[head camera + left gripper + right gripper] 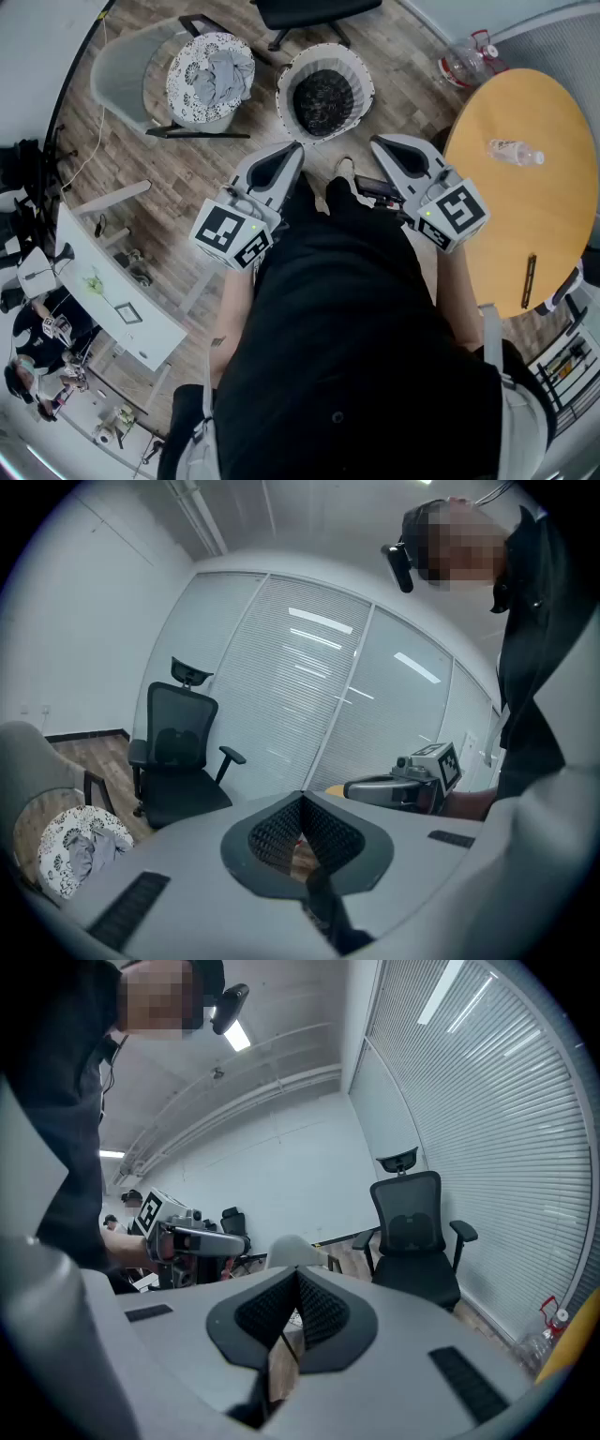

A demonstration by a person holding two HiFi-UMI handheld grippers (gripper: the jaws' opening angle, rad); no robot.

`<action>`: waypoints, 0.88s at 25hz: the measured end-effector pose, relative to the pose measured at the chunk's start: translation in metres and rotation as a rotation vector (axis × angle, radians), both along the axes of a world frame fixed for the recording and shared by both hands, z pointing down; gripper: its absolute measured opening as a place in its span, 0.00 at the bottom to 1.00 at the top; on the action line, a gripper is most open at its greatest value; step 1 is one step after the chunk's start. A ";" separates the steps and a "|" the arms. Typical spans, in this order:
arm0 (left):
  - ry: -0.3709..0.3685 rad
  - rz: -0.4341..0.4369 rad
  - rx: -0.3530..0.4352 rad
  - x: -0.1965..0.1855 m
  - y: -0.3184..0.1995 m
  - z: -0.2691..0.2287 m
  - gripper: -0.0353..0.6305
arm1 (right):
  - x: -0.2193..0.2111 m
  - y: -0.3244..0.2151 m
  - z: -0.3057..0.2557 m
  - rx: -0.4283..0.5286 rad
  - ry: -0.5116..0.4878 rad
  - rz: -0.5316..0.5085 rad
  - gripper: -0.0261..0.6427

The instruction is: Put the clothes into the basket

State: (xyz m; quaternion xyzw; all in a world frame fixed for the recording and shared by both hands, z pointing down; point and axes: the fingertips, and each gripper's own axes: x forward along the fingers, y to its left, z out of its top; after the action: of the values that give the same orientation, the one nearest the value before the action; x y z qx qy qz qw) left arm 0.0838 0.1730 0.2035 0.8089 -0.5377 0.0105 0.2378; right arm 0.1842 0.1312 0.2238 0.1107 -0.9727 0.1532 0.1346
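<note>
Evidently not yet started: the grey plastic left gripper (293, 151) and right gripper (379, 143), both closed and empty, face the crumpled grey clothes (229, 71) beside the white-rimmed round basket (365, 86).

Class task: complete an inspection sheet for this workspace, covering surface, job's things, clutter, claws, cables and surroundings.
Surface: wood-plank floor.
Job's things: grey garment on the grey chair's patterned cushion; basket on the floor beside it.
Clutter: plastic bottle lying on round yellow table.
Grippers: left claw and right claw shut, empty.
Cables: thin pale cable across the floor, left.
Surroundings: black office chair, blinds behind glass.
</note>
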 end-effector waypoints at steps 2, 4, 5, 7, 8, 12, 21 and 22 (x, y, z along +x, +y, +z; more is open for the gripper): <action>0.001 0.006 0.008 0.002 -0.001 0.003 0.07 | 0.001 -0.003 0.001 0.001 0.002 0.000 0.06; 0.000 0.010 0.009 0.003 -0.001 0.005 0.07 | 0.001 -0.006 0.002 -0.010 -0.003 0.000 0.06; -0.001 0.009 0.005 0.003 -0.002 0.005 0.07 | 0.001 -0.006 0.002 -0.022 -0.009 0.002 0.06; -0.001 0.002 -0.004 0.005 -0.002 0.005 0.07 | 0.002 -0.008 0.003 -0.044 -0.028 0.010 0.06; 0.001 -0.001 -0.007 0.006 -0.001 0.005 0.07 | 0.003 -0.008 0.003 -0.052 -0.036 0.013 0.06; 0.009 -0.003 -0.008 0.010 0.002 0.008 0.07 | 0.007 -0.005 0.002 -0.059 -0.043 0.000 0.06; 0.026 -0.050 -0.047 0.002 0.010 0.020 0.07 | 0.004 -0.003 0.014 -0.053 0.003 0.009 0.06; 0.028 -0.058 -0.054 -0.001 0.011 0.023 0.07 | 0.003 -0.003 0.016 -0.052 0.010 0.016 0.06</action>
State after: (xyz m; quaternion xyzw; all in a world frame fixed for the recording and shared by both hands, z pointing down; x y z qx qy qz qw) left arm 0.0832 0.1844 0.2265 0.7862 -0.5571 0.0067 0.2673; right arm 0.1867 0.1278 0.2395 0.1159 -0.9667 0.1790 0.1412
